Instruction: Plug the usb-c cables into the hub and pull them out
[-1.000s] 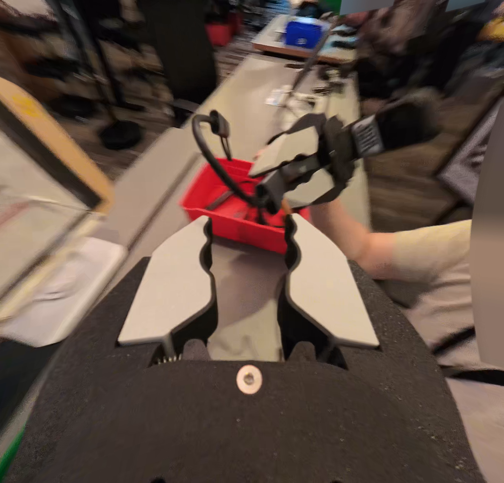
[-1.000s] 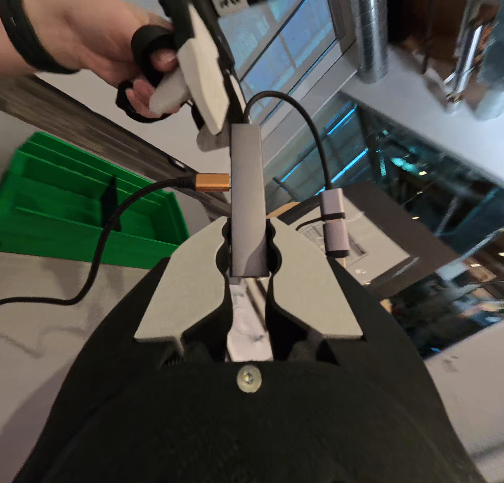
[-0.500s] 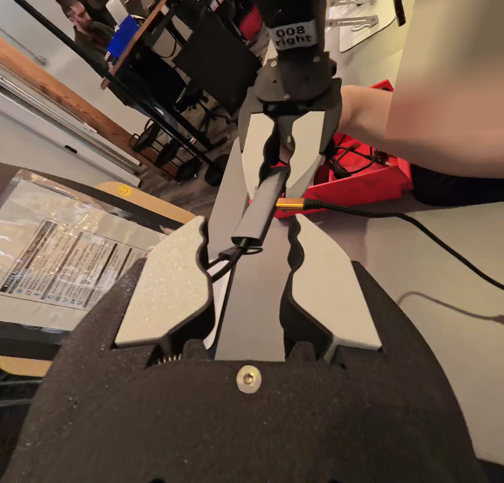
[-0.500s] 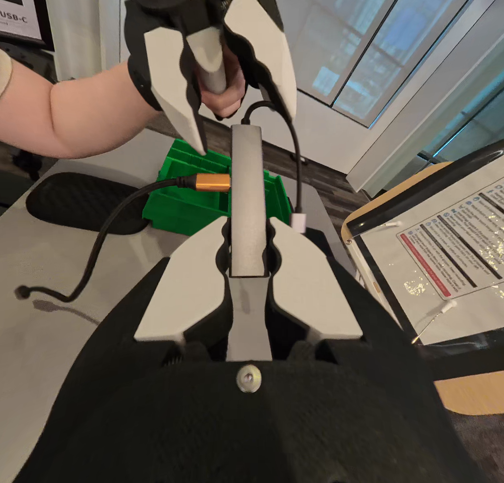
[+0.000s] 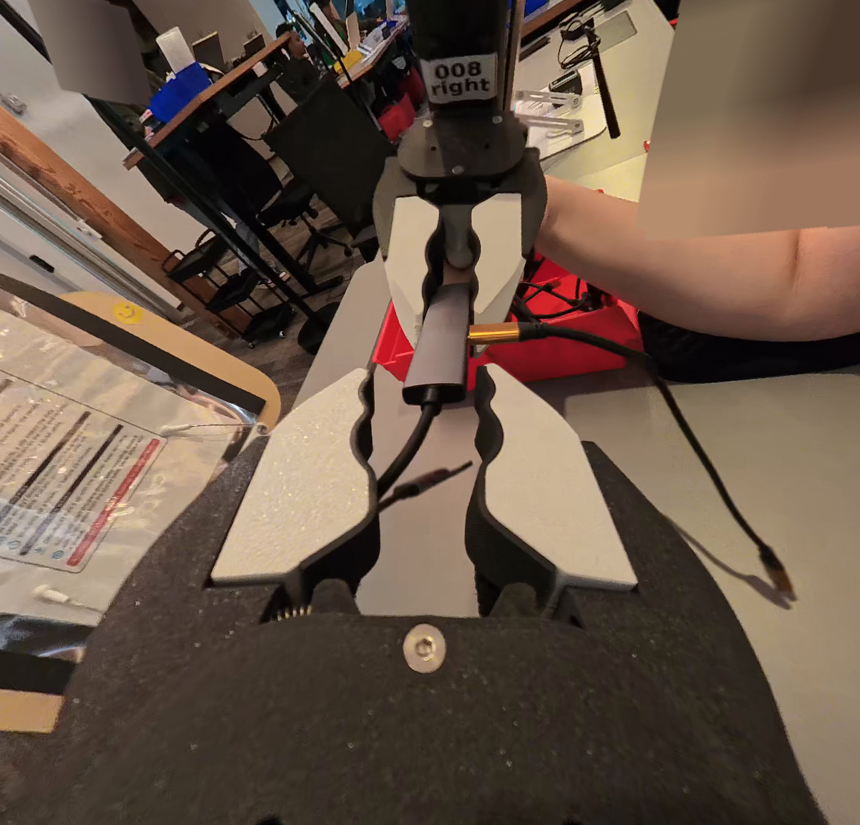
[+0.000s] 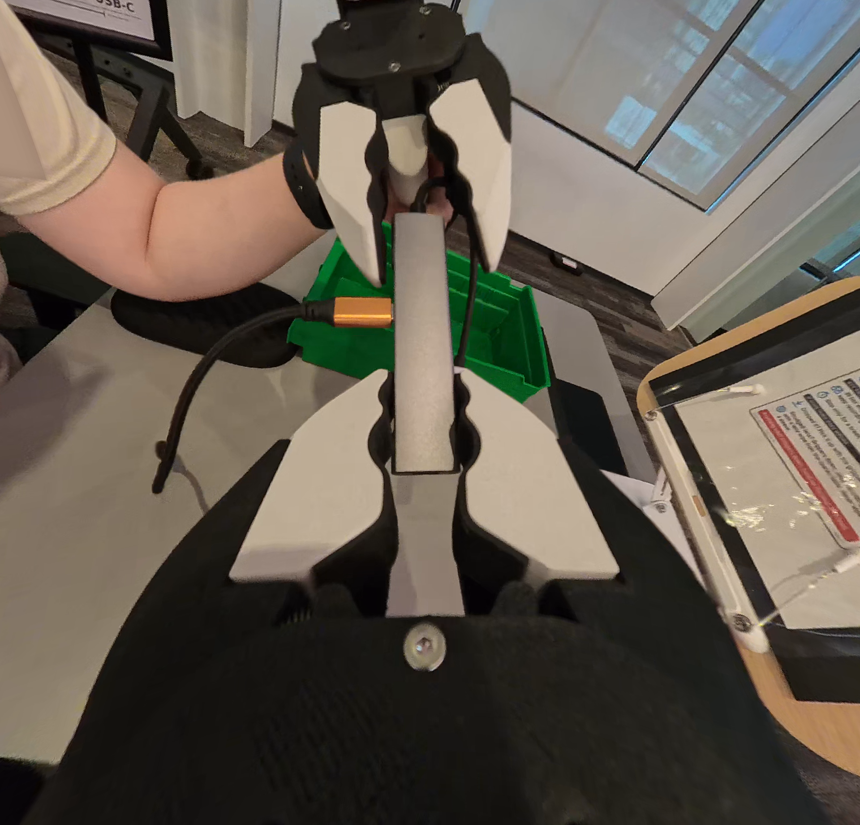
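My right gripper point(image 6: 422, 390) is shut on the near end of a grey USB hub point(image 6: 421, 337) and holds it above the table. A black cable with a copper plug point(image 6: 363, 318) is plugged into the hub's left side. The hub's own black lead leaves its far end and hangs down. My left gripper point(image 5: 422, 376) is open, its fingers on either side of the hub's far end point(image 5: 440, 353) without touching. The copper plug point(image 5: 493, 334) shows on the right in the left wrist view, its cable trailing onto the table. The left gripper also shows in the right wrist view point(image 6: 433, 272).
A red bin point(image 5: 577, 351) holding cables stands behind the hub in the left wrist view. A green bin point(image 6: 493, 360) stands on the grey table point(image 6: 93, 476). A wooden board point(image 6: 698, 383) with a laminated sheet lies at the right. The person's arms reach in from the sides.
The left gripper has moved in so its open fingers now flank the hub's far end. The right gripper still holds the hub, now tilted lower toward the table.
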### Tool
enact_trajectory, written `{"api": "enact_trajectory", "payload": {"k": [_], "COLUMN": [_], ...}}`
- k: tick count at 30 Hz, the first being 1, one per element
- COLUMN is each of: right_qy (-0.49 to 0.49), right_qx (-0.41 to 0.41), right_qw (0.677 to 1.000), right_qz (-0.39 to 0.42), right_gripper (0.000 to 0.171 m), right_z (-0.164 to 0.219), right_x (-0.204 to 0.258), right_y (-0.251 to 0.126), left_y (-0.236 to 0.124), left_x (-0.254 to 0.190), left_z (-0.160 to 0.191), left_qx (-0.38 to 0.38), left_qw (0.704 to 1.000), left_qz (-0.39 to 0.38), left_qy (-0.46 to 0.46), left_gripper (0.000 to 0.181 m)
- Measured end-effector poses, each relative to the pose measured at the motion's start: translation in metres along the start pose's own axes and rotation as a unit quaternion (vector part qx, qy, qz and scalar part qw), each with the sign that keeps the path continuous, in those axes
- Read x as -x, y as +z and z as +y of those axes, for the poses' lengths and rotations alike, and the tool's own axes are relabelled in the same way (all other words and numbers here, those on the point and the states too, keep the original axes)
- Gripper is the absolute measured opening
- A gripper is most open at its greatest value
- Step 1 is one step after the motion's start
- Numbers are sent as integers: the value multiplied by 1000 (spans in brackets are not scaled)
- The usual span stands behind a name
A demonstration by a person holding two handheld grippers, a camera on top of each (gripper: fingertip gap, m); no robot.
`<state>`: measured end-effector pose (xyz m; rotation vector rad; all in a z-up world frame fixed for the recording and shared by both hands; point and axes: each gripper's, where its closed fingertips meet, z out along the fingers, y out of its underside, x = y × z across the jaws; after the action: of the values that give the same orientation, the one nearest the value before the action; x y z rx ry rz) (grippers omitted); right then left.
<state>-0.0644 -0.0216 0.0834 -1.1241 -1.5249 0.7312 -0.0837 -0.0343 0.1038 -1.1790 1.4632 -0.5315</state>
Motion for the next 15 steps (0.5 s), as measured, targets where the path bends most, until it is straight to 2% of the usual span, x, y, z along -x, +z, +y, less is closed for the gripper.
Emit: {"api": "enact_trajectory", "payload": {"k": [1,6,15], "right_qy": [-2,2,-2], "right_qx": [7,9,11], "right_qw": [1000,1000,1000], "right_qz": [-8,-18,-2], "right_gripper": [24,24,24], "right_z": [2,7,13], "right_x": [3,4,-3], "right_y": [3,9,8], "left_y": [1,1,6], "left_x": [-3,-11,-4], "left_z": [3,9,10], "left_qx": [-6,-33,-48], "left_qw": [1000,998,998], "left_qz": [6,50,36], "left_qy": [-2,-23,-17], "left_gripper": [38,24,24]}}
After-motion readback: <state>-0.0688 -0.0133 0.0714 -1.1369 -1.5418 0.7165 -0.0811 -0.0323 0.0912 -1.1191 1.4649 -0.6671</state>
